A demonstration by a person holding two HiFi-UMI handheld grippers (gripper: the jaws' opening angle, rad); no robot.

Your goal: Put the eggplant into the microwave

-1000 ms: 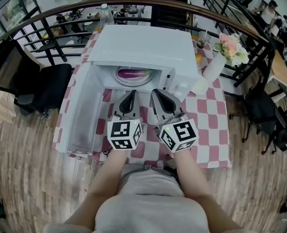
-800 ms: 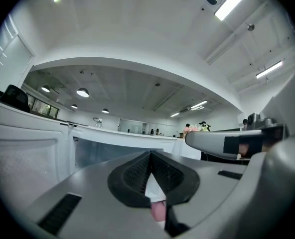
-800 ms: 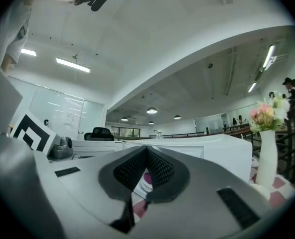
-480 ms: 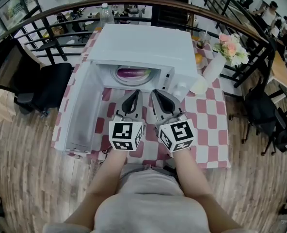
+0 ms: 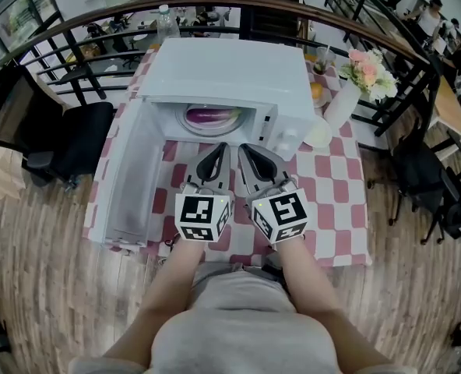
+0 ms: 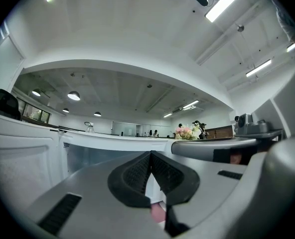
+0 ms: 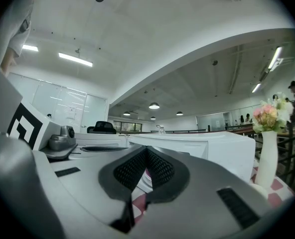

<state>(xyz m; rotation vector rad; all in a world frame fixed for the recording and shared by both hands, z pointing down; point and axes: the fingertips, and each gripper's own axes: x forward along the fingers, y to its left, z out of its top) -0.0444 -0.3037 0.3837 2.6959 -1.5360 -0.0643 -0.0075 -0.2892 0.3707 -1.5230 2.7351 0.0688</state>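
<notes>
Head view: little differs from a second ago. The left gripper (image 5: 212,156) and right gripper (image 5: 246,153) still hover side by side, level, just in front of the open microwave (image 5: 230,68). The left has rolled slightly, and the whole scene sits a touch higher in the picture. The eggplant (image 5: 209,115) is unchanged, lying on a plate (image 5: 190,123) inside the microwave. Only its front part shows, since the microwave's top cuts off the rest. The door (image 5: 129,178) hangs open to the left over the checked desk (image 5: 332,185). There are two grippers, one microwave, one eggplant, one plate and one vase (image 5: 341,104) of flowers (image 5: 368,72).

Left gripper view: the jaws are pressed together with nothing between them. The door and the microwave's front lie beyond, and the right gripper's body crosses the right side. The eggplant cannot be made out here.

Right gripper view: the jaws are also pressed together and empty. A slice of the plate's rim shows just below the tips, but the eggplant is hidden. The vase stands at the right edge.
</notes>
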